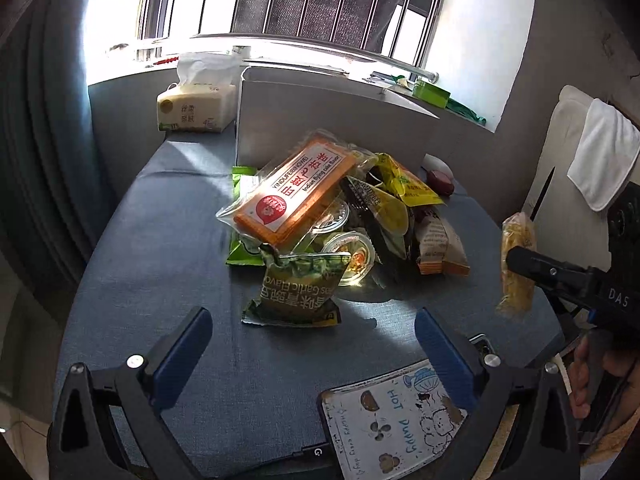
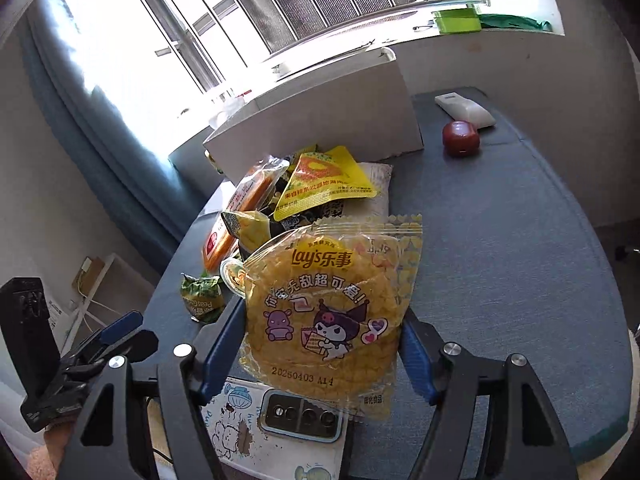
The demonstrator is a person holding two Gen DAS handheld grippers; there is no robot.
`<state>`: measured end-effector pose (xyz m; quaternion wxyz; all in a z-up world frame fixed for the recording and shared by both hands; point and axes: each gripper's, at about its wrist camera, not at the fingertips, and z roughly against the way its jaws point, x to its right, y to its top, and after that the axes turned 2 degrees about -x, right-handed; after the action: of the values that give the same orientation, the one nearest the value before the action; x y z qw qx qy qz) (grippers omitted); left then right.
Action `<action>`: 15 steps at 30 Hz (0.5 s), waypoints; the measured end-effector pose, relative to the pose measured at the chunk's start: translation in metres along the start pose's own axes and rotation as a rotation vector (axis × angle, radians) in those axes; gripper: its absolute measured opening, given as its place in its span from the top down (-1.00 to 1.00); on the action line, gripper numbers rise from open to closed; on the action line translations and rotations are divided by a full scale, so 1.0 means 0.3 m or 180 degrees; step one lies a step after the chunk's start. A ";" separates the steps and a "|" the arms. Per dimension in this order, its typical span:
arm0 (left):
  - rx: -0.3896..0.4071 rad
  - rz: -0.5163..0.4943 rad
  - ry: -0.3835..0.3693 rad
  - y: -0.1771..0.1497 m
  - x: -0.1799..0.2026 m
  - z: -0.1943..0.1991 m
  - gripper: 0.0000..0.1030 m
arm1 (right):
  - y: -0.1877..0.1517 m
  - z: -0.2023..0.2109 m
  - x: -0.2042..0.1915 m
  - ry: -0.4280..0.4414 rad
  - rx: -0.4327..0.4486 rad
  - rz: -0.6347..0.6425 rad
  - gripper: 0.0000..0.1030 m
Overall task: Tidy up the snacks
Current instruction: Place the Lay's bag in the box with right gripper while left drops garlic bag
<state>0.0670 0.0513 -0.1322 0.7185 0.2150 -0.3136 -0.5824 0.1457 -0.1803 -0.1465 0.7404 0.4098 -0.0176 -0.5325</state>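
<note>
Right claw [image 2: 322, 344] pinches one yellow chip bag [image 2: 328, 320] at the frame's middle, the left claw [image 1: 314, 336] gapes empty, and the snack pile [image 1: 320, 216] above looks unsorted, so most work is left.

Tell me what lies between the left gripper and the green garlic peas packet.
Only bare blue tablecloth lies between the left gripper and the green garlic peas packet, as the left wrist view shows.

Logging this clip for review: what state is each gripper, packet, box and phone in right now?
left gripper: open, empty.
right gripper: shut on Lay's chip packet, held upright.
green pea packet: lying sealed, nearest the left gripper.
orange cake packet: tilted atop pile.
white box: open-topped.
phone: lying face down.
</note>
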 end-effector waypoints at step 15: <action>-0.0246 0.0194 0.0247 0.079 -0.019 -0.191 -0.11 | 0.018 0.022 0.039 0.0123 0.0062 -0.0086 -0.48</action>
<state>0.1232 0.0590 -0.1580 0.7552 0.1998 -0.2692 -0.5632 0.1517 -0.1930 -0.1435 0.7293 0.4274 -0.0030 -0.5342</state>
